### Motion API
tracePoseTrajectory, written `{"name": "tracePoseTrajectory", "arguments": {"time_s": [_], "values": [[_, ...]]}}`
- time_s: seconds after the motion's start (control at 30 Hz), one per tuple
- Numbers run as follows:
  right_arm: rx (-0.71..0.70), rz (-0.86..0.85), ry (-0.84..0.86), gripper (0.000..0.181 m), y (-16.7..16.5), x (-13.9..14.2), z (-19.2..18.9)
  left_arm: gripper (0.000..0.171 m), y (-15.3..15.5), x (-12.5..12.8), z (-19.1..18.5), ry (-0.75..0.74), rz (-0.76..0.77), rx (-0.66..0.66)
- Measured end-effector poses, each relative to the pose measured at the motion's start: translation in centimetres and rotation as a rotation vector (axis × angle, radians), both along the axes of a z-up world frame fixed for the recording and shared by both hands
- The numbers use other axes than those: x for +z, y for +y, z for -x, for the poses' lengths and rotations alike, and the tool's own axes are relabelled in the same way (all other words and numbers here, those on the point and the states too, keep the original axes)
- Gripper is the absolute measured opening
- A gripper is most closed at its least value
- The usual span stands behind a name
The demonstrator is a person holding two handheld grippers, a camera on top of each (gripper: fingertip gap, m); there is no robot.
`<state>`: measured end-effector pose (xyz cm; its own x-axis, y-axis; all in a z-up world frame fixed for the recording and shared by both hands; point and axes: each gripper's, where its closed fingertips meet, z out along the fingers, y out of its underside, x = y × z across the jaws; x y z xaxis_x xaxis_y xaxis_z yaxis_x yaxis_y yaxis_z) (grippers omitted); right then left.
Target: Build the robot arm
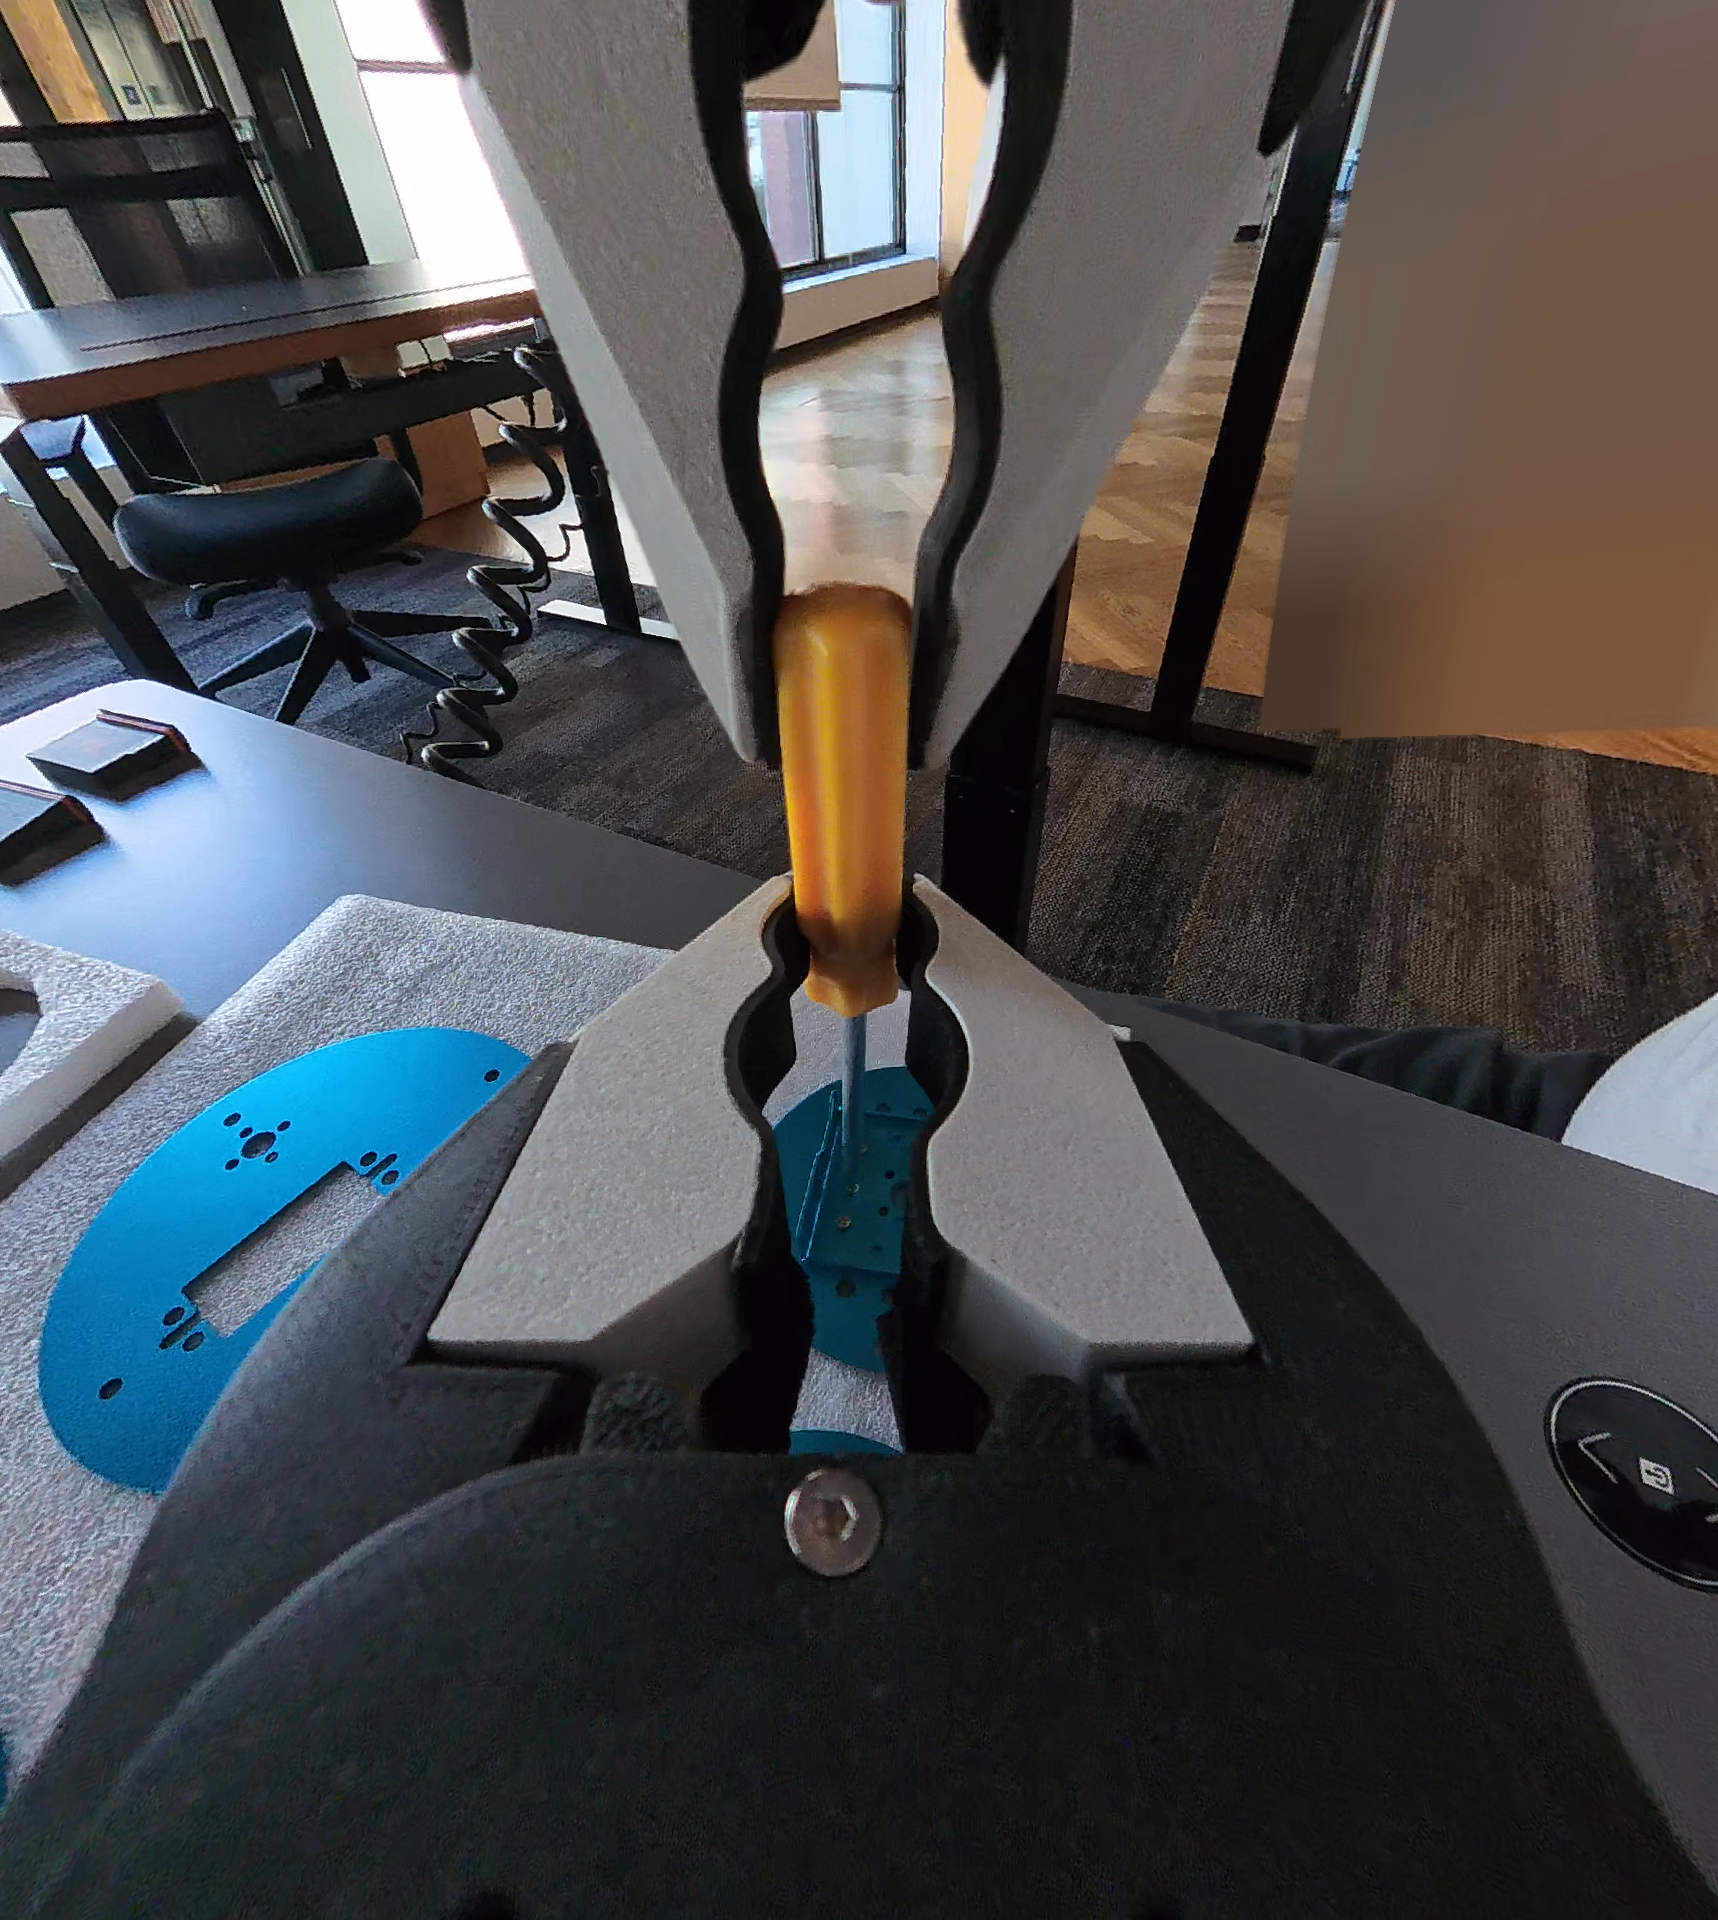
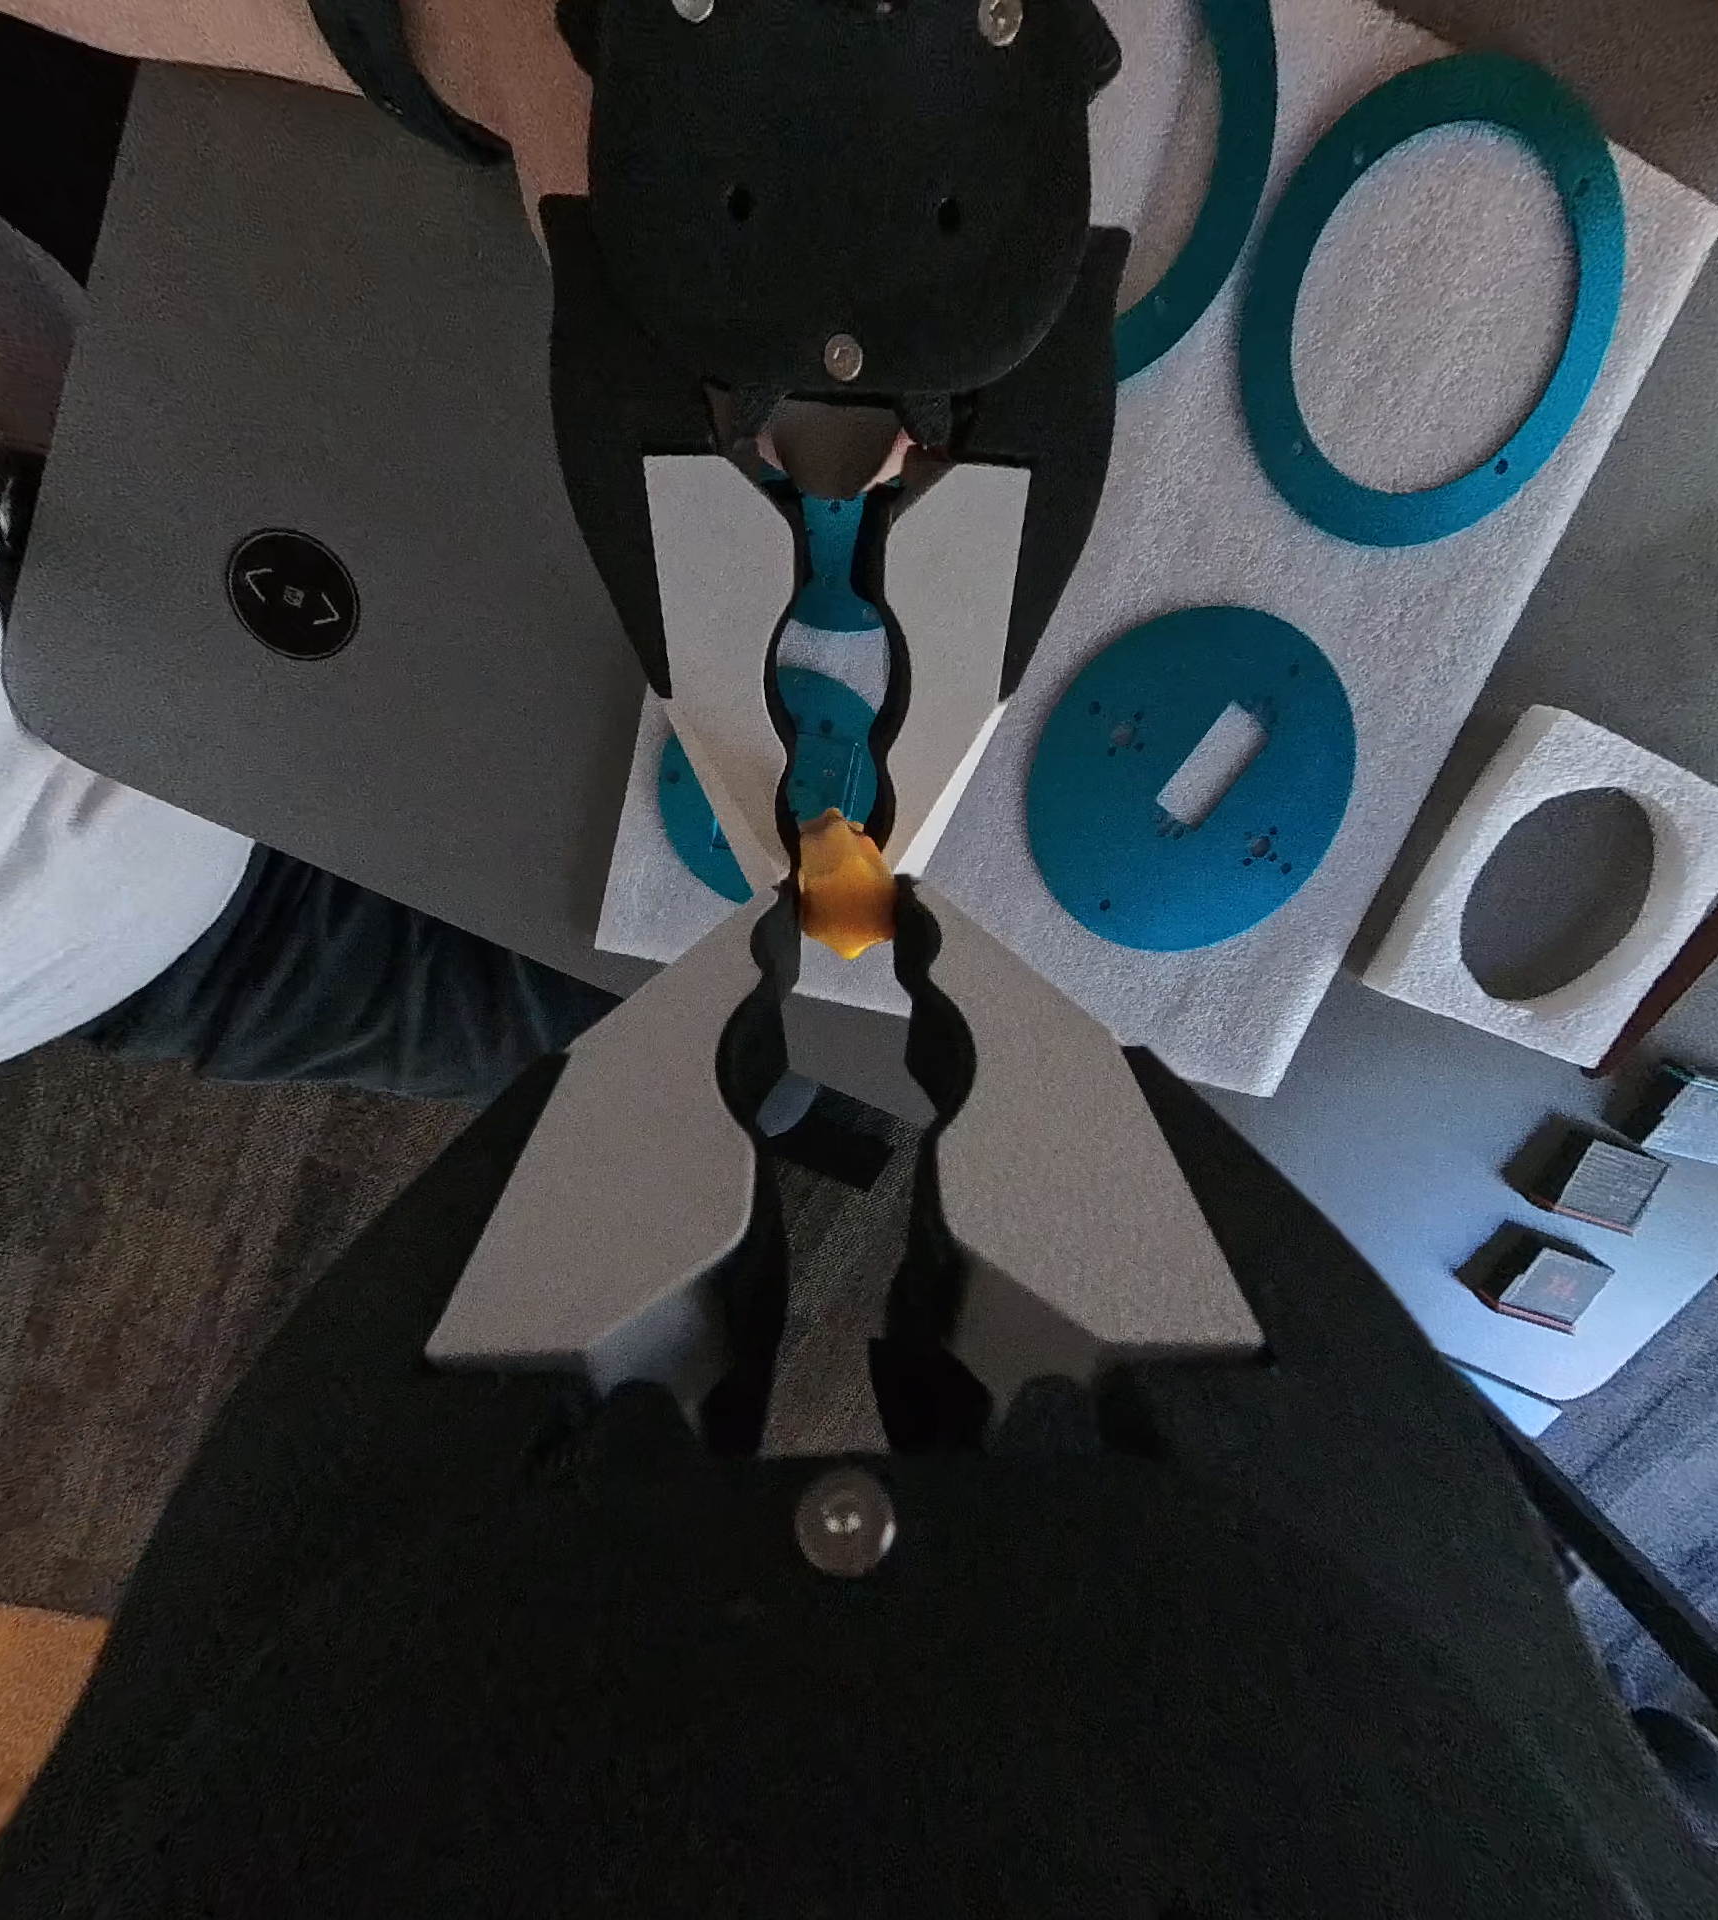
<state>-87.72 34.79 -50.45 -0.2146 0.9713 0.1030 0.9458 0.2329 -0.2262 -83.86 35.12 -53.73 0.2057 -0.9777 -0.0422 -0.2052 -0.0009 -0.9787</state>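
Note:
A screwdriver with a yellow handle (image 1: pixel 839 790) stands upright. Its thin shaft points down onto a small blue perforated bracket (image 1: pixel 860 1195) that sits on a blue disc. My left gripper (image 1: pixel 850 909) is shut on the lower end of the handle. My right gripper (image 1: pixel 844 717) comes from above and is shut on the handle's top end. In the right wrist view I look straight down on the handle (image 2: pixel 839 894), held in my right gripper (image 2: pixel 839 920), with the left gripper (image 2: pixel 834 826) just beyond it.
A white foam pad (image 2: pixel 1302 582) carries a blue disc with a rectangular slot (image 2: pixel 1187 779) and blue rings (image 2: pixel 1426 301). A foam block with an oval hole (image 2: pixel 1561 904) and small dark boxes (image 2: pixel 1593 1184) lie beside it. A grey panel with a round black button (image 2: pixel 294 592) is on the other side.

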Motion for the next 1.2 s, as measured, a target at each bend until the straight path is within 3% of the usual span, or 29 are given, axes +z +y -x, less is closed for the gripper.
{"name": "tracePoseTrajectory", "arguments": {"time_s": [0.07, 0.23, 0.3, 0.4, 0.5, 0.6, 0.73, 0.83, 0.93, 1.03, 1.1, 1.2], "values": [[-0.093, 0.059, -0.034, 0.016, -0.2, -0.1, -0.5, 0.015, -0.1, 0.0, -0.2, -0.002, 0.003, -0.004], [-0.509, 0.138, -0.009, 0.017, 0.0, -0.2, -0.9, 0.014, 0.3, 0.0, -0.7, 0.001, 0.004, 0.018], [-0.472, 0.121, -0.041, 0.017, -0.5, -0.1, -1.0, 0.013, 0.0, -0.1, -0.8, 0.006, -0.007, -0.004], [-0.22, 0.044, -0.049, 0.021, -0.4, -0.1, -0.4, 0.013, 0.0, 0.0, -0.6, -0.007, 0.006, -0.006], [-0.078, 0.007, -0.039, 0.018, -0.3, -0.1, -0.2, 0.013, 0.0, -0.1, -0.6, -0.005, 0.004, -0.009], [-0.156, 0.043, -0.063, 0.018, -0.3, -0.2, -0.5, 0.013, 0.0, 0.0, -0.7, -0.013, 0.013, -0.008], [-0.53, 0.137, -0.054, 0.018, 0.0, -0.2, -0.9, 0.01, 0.4, -0.2, -1.2, 0.007, 0.011, 0.019], [-0.453, 0.082, -0.063, 0.017, -0.2, -0.3, -0.8, 0.01, 0.2, -0.1, -1.2, 0.006, -0.012, 0.014], [-0.203, 0.007, -0.061, 0.026, -0.4, -0.2, -0.6, 0.01, 0.3, -0.1, -0.9, -0.015, 0.013, 0.009], [-0.057, -0.042, -0.016, 0.018, -0.2, 0.7, 0.1, 0.01, 0.2, -0.1, -1.0, -0.011, 0.007, 0.003], [-0.031, -0.02, -0.031, 0.018, -0.3, 0.7, -0.2, 0.01, 0.1, -0.1, -1.1, -0.01, 0.004, 0.0], [-0.098, 0.044, -0.045, 0.018, -0.1, 0.6, -0.3, 0.01, 0.2, -0.1, -1.0, -0.012, 0.006, 0.003]]}}
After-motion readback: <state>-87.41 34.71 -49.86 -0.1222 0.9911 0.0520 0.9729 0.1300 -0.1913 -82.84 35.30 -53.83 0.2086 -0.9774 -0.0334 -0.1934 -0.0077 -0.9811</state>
